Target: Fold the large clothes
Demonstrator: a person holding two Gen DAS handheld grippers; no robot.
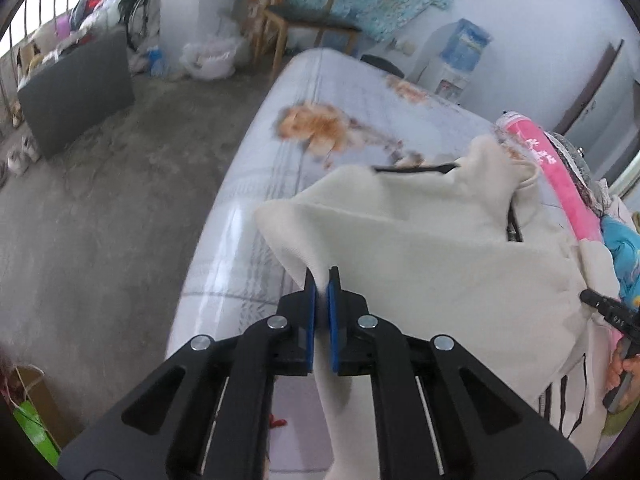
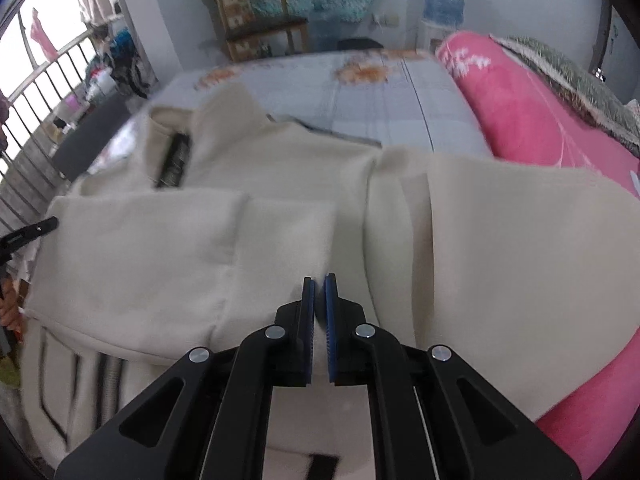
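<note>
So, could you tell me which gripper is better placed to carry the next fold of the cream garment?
Left, probably. The left gripper is shut on a raised edge of the cream garment, ready to carry over; the right gripper is shut low against flat fabric, likelier anchoring.

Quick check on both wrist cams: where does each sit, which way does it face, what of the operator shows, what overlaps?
Left wrist: on the left gripper, angled down over the bed's floor-side edge; shut on a fold of the cream fleece garment; right gripper's tip at right.
Right wrist: on the right gripper, angled down across the bed toward the wooden chair; shut on the garment; left gripper's tip at left.
Shared: garment, pink quilt, chair.
</note>
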